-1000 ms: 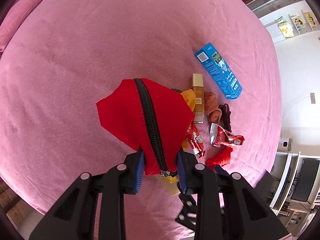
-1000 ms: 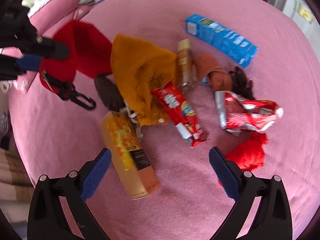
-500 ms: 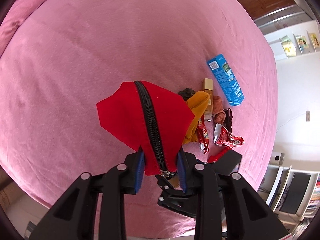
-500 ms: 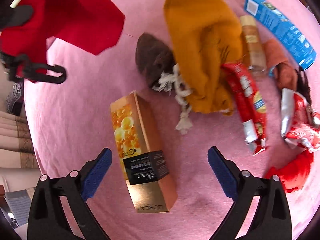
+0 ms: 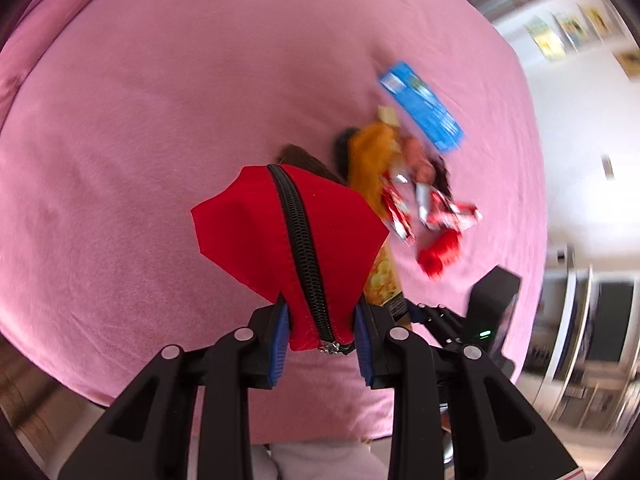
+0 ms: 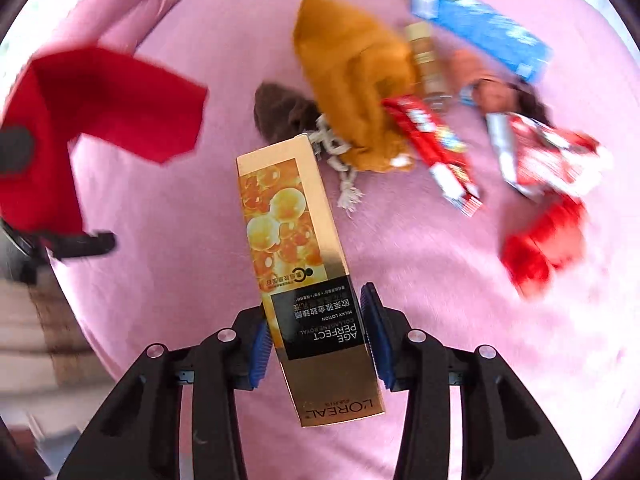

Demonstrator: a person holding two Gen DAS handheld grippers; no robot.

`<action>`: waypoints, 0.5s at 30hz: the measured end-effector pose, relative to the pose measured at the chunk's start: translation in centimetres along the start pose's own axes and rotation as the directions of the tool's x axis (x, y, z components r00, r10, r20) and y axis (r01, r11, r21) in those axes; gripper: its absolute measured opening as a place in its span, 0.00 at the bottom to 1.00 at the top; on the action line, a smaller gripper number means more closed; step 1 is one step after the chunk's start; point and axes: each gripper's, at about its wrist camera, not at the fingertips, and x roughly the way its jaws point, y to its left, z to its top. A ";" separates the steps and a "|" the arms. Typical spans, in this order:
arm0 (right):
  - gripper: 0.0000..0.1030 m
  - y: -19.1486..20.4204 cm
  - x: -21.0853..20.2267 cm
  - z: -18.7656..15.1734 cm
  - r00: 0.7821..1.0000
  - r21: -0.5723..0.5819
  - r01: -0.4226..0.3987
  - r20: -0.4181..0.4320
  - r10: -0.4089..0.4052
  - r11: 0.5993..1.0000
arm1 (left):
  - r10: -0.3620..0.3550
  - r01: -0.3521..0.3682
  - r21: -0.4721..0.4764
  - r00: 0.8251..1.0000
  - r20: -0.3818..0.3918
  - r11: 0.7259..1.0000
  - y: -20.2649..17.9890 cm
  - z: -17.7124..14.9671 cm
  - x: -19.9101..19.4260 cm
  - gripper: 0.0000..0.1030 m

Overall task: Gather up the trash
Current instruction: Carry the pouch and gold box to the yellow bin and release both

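My left gripper (image 5: 320,332) is shut on a red zip pouch (image 5: 288,236) and holds it above the pink bed; the pouch also shows at the left of the right wrist view (image 6: 92,120). My right gripper (image 6: 316,340) is shut on a gold lotion box (image 6: 296,248) and has its far end raised. Red snack wrappers (image 6: 436,144) (image 6: 552,156), a blue carton (image 6: 480,28) and a crumpled red wrapper (image 6: 544,248) lie on the bed beyond.
A mustard cloth (image 6: 356,72), a brown sock (image 6: 284,112), a small bottle (image 6: 428,60), a white cord (image 6: 340,156) and an orange-brown cloth (image 6: 476,76) lie among the trash. The pink bedspread (image 5: 160,100) fills the view. Shelves (image 5: 580,340) stand beyond the bed's right edge.
My right gripper has moved onto the gold box and closed on it, lifting it. My left gripper still holds the red pouch; its view has shifted with motion blur.
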 end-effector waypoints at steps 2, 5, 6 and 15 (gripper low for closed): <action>0.39 -0.8 -2.5 -1.2 0.999 0.088 0.003 0.047 -0.007 0.996 | -0.009 0.010 0.076 1.000 -0.015 0.997 -1.3 -0.8 -0.1 0.28; 0.39 -2.6 -6.8 -4.2 0.991 0.275 -0.012 0.134 -0.026 0.961 | -0.024 0.033 0.177 0.998 -0.051 0.984 -3.3 -2.1 0.0 0.28; 0.39 -2.6 -6.8 -4.2 0.991 0.275 -0.012 0.134 -0.026 0.961 | -0.026 0.043 0.234 0.997 -0.074 0.971 -4.5 -2.9 0.2 0.28; 0.39 -7.9 -13.7 -17.8 0.954 0.653 -0.049 0.254 -0.157 0.755 | -0.006 0.135 0.542 0.972 -0.234 0.829 -14.3 -11.5 3.5 0.28</action>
